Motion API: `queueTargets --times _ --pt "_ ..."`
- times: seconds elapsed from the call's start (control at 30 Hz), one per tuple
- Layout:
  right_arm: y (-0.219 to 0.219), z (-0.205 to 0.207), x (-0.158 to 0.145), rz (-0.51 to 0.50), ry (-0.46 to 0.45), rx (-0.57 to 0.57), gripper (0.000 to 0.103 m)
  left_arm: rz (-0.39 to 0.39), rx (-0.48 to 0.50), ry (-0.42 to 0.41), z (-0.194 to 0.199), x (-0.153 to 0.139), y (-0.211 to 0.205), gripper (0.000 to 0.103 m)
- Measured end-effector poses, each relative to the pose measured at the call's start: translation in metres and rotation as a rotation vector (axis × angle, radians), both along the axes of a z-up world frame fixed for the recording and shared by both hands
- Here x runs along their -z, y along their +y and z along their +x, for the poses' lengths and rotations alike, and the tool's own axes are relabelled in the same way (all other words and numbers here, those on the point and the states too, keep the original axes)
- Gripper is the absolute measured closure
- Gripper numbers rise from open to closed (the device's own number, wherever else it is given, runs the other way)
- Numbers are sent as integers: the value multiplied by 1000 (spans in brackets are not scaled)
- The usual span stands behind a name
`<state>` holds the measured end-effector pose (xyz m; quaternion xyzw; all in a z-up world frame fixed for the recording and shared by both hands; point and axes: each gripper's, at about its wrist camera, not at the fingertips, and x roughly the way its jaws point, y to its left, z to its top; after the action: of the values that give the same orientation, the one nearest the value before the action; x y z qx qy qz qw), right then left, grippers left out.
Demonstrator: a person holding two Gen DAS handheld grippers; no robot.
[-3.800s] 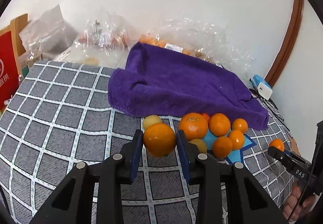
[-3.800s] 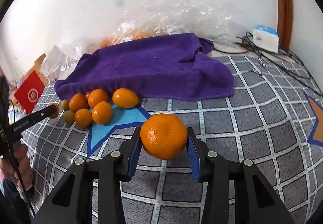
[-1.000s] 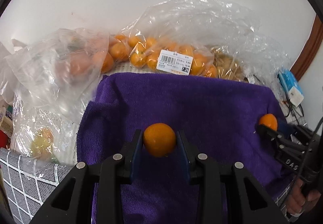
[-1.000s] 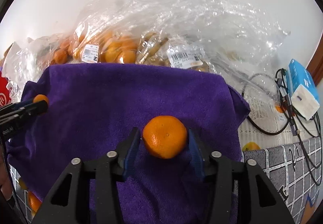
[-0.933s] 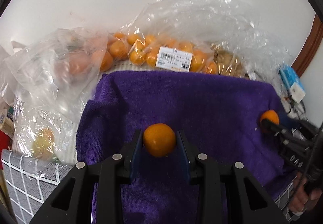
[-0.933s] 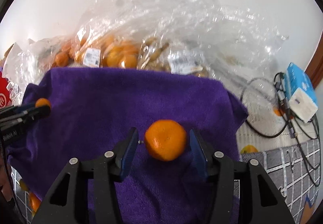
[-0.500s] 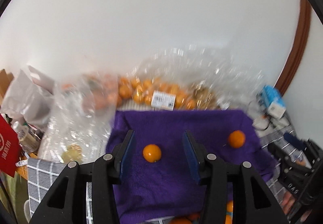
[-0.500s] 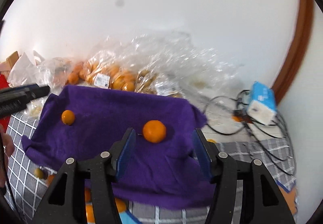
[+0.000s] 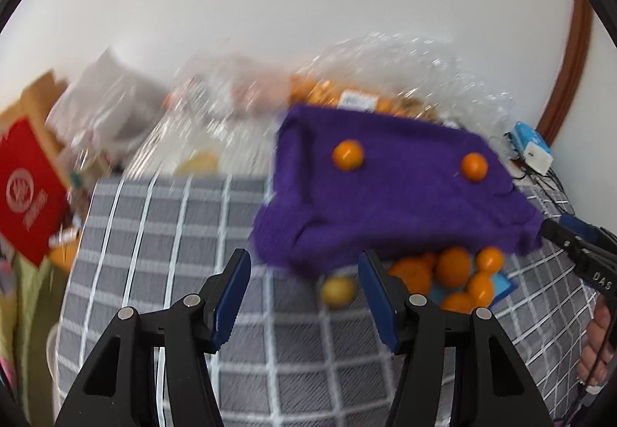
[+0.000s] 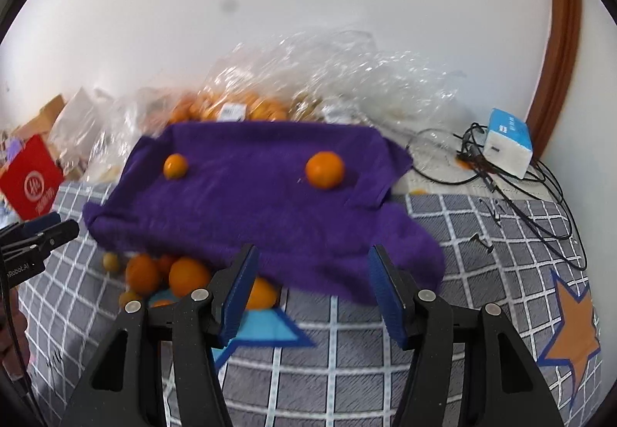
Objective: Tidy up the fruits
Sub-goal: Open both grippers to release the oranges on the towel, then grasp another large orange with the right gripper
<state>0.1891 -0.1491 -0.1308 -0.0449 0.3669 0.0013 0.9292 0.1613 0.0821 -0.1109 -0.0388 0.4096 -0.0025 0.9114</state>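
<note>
Two oranges (image 9: 348, 155) released onto towel (image 9: 385, 203), no longer gripped.

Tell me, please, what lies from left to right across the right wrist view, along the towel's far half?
red box → small orange → larger orange → black cables → blue-and-white box

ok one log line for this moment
left tongs: opening, empty | right tongs: opening, empty | two oranges on towel | pile waits at towel's near edge
</note>
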Motion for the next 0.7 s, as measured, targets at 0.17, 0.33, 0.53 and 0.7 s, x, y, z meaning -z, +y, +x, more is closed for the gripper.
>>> queueTargets --times 0.17,0.33,0.53,0.7 --pt "9 -15 20 -8 17 -40 39 -59 -70 47 -21 33 24 47" --pt "15 -28 43 2 32 -90 47 -92 -91 35 -33 54 36 46" --pt "22 -22 55 -25 51 -114 55 -54 -84 13 -40 56 30 43" --pt "27 -2 63 -50 97 -134 55 -62 -71 14 -42 57 30 38"
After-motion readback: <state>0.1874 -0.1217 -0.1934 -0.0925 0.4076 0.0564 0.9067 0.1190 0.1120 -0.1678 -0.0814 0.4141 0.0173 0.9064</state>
